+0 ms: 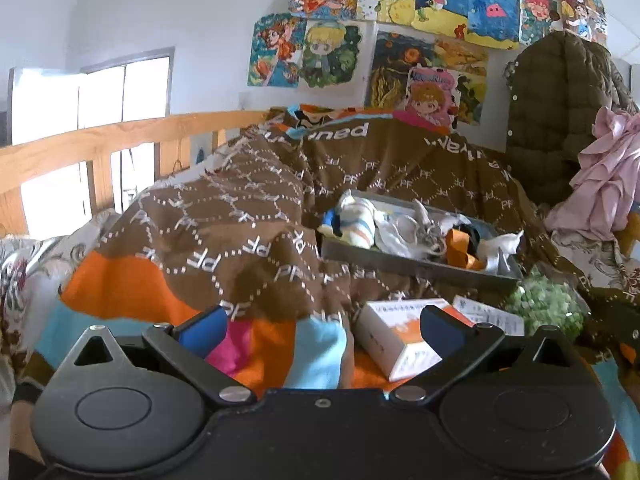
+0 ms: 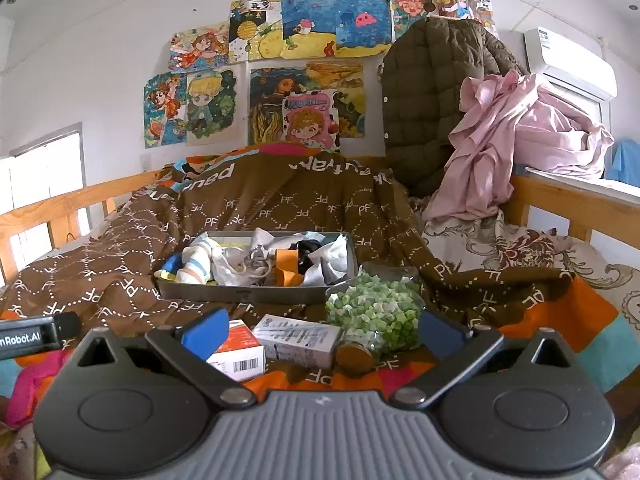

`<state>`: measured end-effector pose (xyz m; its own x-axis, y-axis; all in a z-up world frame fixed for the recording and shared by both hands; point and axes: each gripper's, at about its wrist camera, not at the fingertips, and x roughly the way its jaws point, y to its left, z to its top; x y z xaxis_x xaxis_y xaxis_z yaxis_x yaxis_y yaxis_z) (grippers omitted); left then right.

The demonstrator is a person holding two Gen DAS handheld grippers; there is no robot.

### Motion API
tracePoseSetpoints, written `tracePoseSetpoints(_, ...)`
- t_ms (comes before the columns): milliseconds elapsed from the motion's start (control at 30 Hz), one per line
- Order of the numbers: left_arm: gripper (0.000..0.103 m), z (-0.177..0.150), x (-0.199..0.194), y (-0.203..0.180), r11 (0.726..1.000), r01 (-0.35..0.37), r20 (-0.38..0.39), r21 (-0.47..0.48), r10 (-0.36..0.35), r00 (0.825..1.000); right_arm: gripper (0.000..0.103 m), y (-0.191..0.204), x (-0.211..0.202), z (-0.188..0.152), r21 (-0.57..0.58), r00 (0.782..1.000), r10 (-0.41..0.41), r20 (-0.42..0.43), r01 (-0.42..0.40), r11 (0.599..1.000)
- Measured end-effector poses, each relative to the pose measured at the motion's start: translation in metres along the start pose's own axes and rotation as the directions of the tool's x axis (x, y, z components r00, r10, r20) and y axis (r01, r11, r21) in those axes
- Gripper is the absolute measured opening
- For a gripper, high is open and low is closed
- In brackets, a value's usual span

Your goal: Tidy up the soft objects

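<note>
Two stiff boxes [image 2: 298,340] beside crumpled cloths [image 2: 256,262] (tray-held)

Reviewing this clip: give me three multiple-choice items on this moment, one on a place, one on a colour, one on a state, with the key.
1. Where do the socks and other small cloth items lie?
A. in the grey tray
B. on the wooden rail
C. on the air conditioner

2. What colour is the garment draped over the bed rail?
A. blue
B. pink
C. black

3. How is the right gripper?
A. shut on a sock
B. shut on a box
C. open, holding nothing

Key: A, the cloth pile sits inside the tray; B, the draped cloth is pale pink; C, its blue pads stand wide apart.
</note>
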<state>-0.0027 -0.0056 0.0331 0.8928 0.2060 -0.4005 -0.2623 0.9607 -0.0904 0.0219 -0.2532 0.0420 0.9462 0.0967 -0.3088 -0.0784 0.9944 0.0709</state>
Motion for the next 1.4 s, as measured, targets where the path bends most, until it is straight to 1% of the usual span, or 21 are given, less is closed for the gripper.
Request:
tracePoseSetpoints(100, 0.102, 0.0, 0.011, -0.002, 0.999, 0.023, 0.004, 0.024, -0.023, 1.0, 0.103, 0.0, 0.01, -0.002, 0.003, 1.0, 0.006, -0.013, -0.006, 1.0)
tracePoseSetpoints(200, 0.102, -0.002, 0.025, -0.004, 0.998, 0.049, -0.034, 0.04, -0.047, 0.998, 0.103, 0.002, 0.018, -0.004, -0.004, 1.0, 0.01, -0.018, -0.01, 1.0)
tracePoseSetpoints(300, 0.102, -0.006, 0.035, -0.003, 0.997, 0.076, -0.068, 0.033, -0.073, 0.995, 0.103, 0.007, 0.026, -0.006, -0.011, 1.0, 0.025, -0.019, -0.025, 1.0)
tracePoseSetpoints(400, 0.102, -0.01, 0.041, 0.001, 0.995, 0.098, -0.069, 0.029, -0.096, 0.993, 0.103, 0.013, 0.032, -0.005, -0.026, 0.999, 0.037, -0.008, -0.037, 0.999)
tracePoseSetpoints(500, 0.102, -0.009, 0.044, 0.006, 0.994, 0.105, -0.056, 0.018, -0.104, 0.993, 0.103, 0.018, 0.036, -0.006, -0.029, 0.999, 0.048, -0.003, -0.048, 0.998)
tracePoseSetpoints(633, 0.102, -0.011, 0.046, 0.01, 0.996, 0.088, -0.036, 0.023, -0.087, 0.996, 0.103, 0.021, 0.041, -0.011, -0.018, 0.998, 0.057, -0.026, -0.058, 0.998)
tracePoseSetpoints(800, 0.102, -0.014, 0.05, 0.008, 0.996, 0.066, -0.052, 0.058, -0.063, 0.997, 0.103, 0.02, 0.045, -0.017, -0.012, 0.997, 0.053, -0.055, -0.053, 0.999)
tracePoseSetpoints(1100, 0.102, -0.018, 0.048, 0.005, 0.995, 0.072, -0.073, 0.071, -0.067, 0.995, 0.103, 0.016, 0.045, -0.021, -0.001, 0.996, 0.046, -0.076, -0.047, 0.999)
tracePoseSetpoints(1267, 0.102, -0.02, 0.045, -0.001, 0.991, 0.079, -0.073, 0.113, -0.071, 0.995, 0.103, 0.015, 0.046, -0.022, -0.001, 0.995, 0.048, -0.084, -0.048, 0.999)
tracePoseSetpoints(1400, 0.102, -0.021, 0.042, -0.003, 0.988, 0.089, -0.074, 0.126, -0.08, 0.994, 0.103, 0.017, 0.047, -0.022, -0.008, 0.995, 0.048, -0.091, -0.049, 0.999)
